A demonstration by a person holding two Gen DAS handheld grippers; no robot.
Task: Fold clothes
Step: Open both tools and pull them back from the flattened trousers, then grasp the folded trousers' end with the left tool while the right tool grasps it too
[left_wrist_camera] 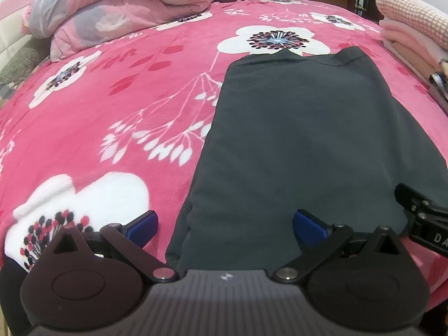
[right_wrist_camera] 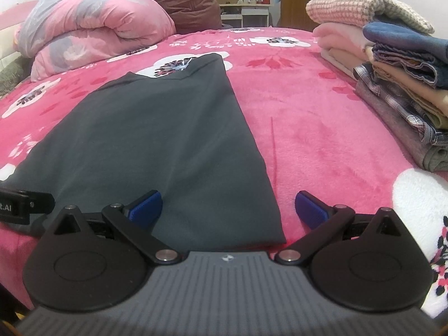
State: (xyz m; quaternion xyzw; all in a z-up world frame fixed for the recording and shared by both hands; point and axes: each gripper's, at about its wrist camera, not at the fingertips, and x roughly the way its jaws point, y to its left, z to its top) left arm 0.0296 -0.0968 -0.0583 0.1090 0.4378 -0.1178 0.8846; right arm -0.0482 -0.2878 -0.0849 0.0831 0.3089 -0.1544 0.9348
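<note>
A dark grey garment lies flat in a long folded strip on the pink flowered blanket. My left gripper is open over its near left corner, blue pads spread wide with nothing between them. In the right wrist view the same grey garment stretches away from me, and my right gripper is open above its near right corner, one pad over the cloth and one over the blanket. Each view shows a black part of the other gripper at its edge.
A rolled pink and grey quilt sits at the far left of the bed. A stack of folded clothes stands at the right edge. A person in a brown padded jacket is beyond the bed, with furniture and a door behind.
</note>
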